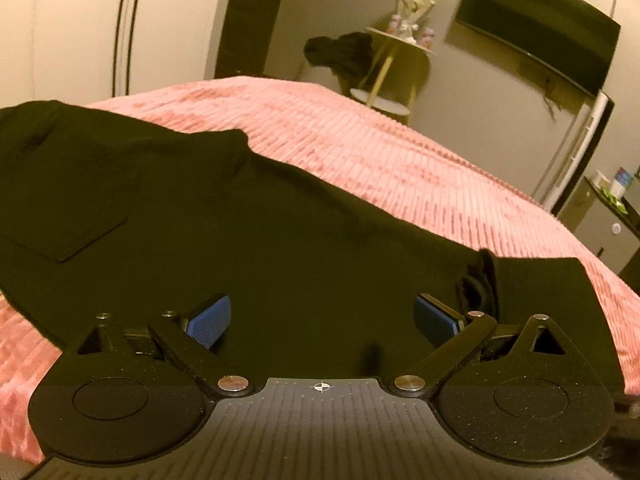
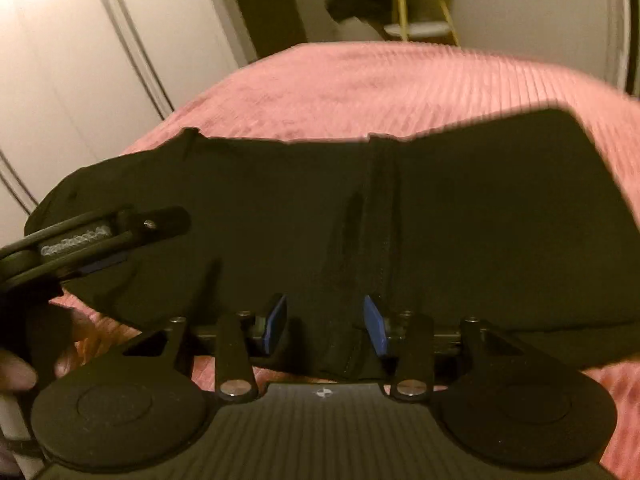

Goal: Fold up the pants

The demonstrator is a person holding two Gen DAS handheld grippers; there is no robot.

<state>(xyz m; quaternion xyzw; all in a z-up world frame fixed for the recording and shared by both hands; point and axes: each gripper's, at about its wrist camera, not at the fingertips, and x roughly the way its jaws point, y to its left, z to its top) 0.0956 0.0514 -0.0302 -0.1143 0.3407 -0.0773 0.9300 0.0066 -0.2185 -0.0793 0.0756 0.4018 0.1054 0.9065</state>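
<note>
Black pants (image 1: pixel 248 216) lie spread on a pink ribbed bedspread (image 1: pixel 380 160), a back pocket showing at the left. My left gripper (image 1: pixel 322 318) is open, its blue pads wide apart just above the fabric near the near edge. In the right wrist view the pants (image 2: pixel 460 216) lie across the bed with a vertical seam down the middle. My right gripper (image 2: pixel 325 326) is open, its pads either side of that seam at the near edge. The left gripper also shows in the right wrist view (image 2: pixel 104 236), over the pants' left end.
Beyond the bed stand a gold-legged side table (image 1: pixel 394 68) with dark cloth draped beside it, a wall TV (image 1: pixel 536 28) and a cabinet (image 1: pixel 600 216) at the right. White wardrobe doors (image 2: pixel 80 80) line the left.
</note>
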